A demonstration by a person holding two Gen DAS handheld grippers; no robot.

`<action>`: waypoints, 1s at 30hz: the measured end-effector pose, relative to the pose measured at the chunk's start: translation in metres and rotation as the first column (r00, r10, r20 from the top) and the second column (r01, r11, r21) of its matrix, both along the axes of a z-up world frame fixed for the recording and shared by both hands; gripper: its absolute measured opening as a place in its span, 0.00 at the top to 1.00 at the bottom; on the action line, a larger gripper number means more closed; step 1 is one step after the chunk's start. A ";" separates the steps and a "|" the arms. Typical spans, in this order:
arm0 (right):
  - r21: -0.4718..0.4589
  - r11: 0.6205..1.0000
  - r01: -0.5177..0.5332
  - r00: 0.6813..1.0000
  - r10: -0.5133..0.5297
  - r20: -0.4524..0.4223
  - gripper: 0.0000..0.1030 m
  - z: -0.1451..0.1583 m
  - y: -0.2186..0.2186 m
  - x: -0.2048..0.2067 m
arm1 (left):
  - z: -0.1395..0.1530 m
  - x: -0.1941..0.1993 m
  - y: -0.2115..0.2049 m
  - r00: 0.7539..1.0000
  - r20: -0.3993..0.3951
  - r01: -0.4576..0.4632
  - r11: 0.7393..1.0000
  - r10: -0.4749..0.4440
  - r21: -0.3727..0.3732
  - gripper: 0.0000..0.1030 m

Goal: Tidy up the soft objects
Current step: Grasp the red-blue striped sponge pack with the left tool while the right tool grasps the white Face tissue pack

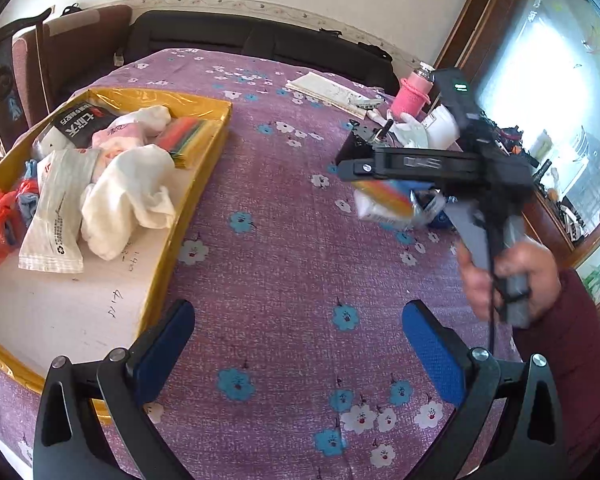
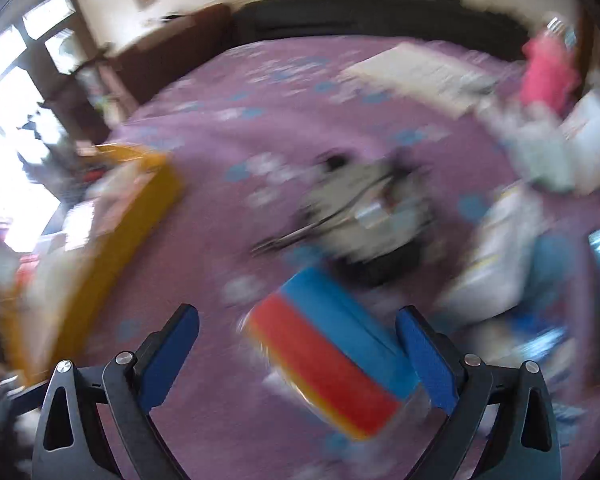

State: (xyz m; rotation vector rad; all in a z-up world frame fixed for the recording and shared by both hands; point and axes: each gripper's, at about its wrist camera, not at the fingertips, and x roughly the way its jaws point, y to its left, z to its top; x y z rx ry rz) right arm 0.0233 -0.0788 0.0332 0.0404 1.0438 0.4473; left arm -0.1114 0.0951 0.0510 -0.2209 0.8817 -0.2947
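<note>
My left gripper (image 1: pixel 298 344) hung over the purple flowered cloth (image 1: pixel 284 240) with its blue pads (image 1: pixel 166 346) spread wide and nothing between them. Off to its left sat the yellow tray (image 1: pixel 204 160), already holding a pile of soft stuff: a white towel (image 1: pixel 128 196), a long white packet (image 1: pixel 56 216), something pink (image 1: pixel 114 136), a black packet (image 1: pixel 82 120), a striped pack of cloths (image 1: pixel 186 136) and some red plastic (image 1: pixel 0 220) at the near end.

My right gripper (image 2: pixel 298 350) was out over the cloth on the right side, well apart from the tray. From the left camera you could see it side-on, my right hand (image 1: pixel 508 276) wrapped around the grey handle. The right camera was really blurry, but its fingers were clearly spread too, and a rainbow pack (image 2: pixel 332 364) (blue, red and yellow stripes) lay between them, close up against the right-hand pad (image 2: pixel 428 360). I couldn't tell if that pad was actually touching it. The other pad stood well clear.

Further back on the right there was a pink bottle (image 1: pixel 410 98), a white pack (image 2: pixel 496 248) and some papers (image 1: pixel 332 92) near the far edge.
</note>
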 end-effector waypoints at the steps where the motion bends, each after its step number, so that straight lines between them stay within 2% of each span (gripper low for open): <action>1: 0.071 0.996 -0.059 0.998 0.061 -0.025 0.02 0.003 0.004 -0.008 | 0.000 0.001 0.001 1.000 -0.003 -0.001 1.000 0.001 -0.004 0.00; 3: 0.278 0.946 -0.167 0.977 0.197 -0.085 0.02 0.010 0.006 -0.027 | -0.001 0.002 0.003 1.000 -0.006 -0.003 1.000 0.003 -0.011 0.00; 4: 0.326 0.926 -0.192 0.972 0.225 -0.068 0.02 0.017 0.003 -0.037 | -0.001 0.002 0.004 1.000 -0.006 -0.003 1.000 0.003 -0.015 0.00; 6: 0.348 0.918 -0.191 0.977 0.214 -0.028 0.02 0.027 -0.005 -0.050 | -0.001 0.002 0.004 1.000 -0.007 -0.003 1.000 0.003 -0.017 0.00; 7: 0.341 0.927 -0.154 0.986 0.168 -0.013 0.02 0.031 -0.015 -0.055 | -0.001 0.001 0.003 1.000 -0.006 -0.002 1.000 0.002 -0.017 0.00; 11: 0.218 0.976 -0.014 1.000 0.008 0.028 0.02 0.027 -0.039 -0.061 | -0.002 -0.001 -0.005 1.000 -0.008 0.011 1.000 -0.012 -0.009 0.00; 15: 0.163 0.984 0.070 0.997 -0.072 0.005 0.02 0.011 -0.046 -0.056 | -0.004 -0.002 -0.015 1.000 -0.014 0.026 1.000 -0.026 0.002 0.00; 19: 0.032 0.984 0.177 0.984 -0.178 0.022 0.02 0.001 -0.036 -0.034 | -0.005 -0.003 -0.025 0.999 -0.019 0.047 0.999 -0.047 0.021 0.00; 23: -0.126 0.972 0.197 0.980 -0.196 0.021 0.04 -0.018 -0.007 -0.013 | -0.006 0.006 -0.031 0.998 -0.034 0.056 0.996 -0.054 0.062 0.00; 24: -0.153 0.970 0.186 0.982 -0.187 0.012 0.14 -0.023 -0.003 -0.010 | -0.008 0.010 -0.031 0.998 -0.041 0.052 0.996 -0.049 0.071 0.00; 25: -0.211 0.958 0.192 0.981 -0.187 0.043 0.24 -0.023 0.002 -0.011 | -0.009 0.013 -0.031 0.998 -0.047 0.049 0.996 -0.045 0.077 0.00; 26: -0.231 0.955 0.187 0.982 -0.180 0.054 0.24 -0.022 0.004 -0.013 | -0.010 0.021 -0.031 0.997 -0.060 0.047 0.995 -0.042 0.084 0.00; 30: -0.197 0.961 0.195 0.981 -0.192 0.037 0.25 -0.015 -0.012 -0.026 | -0.012 0.044 -0.037 0.996 -0.071 0.059 0.994 -0.053 0.089 0.00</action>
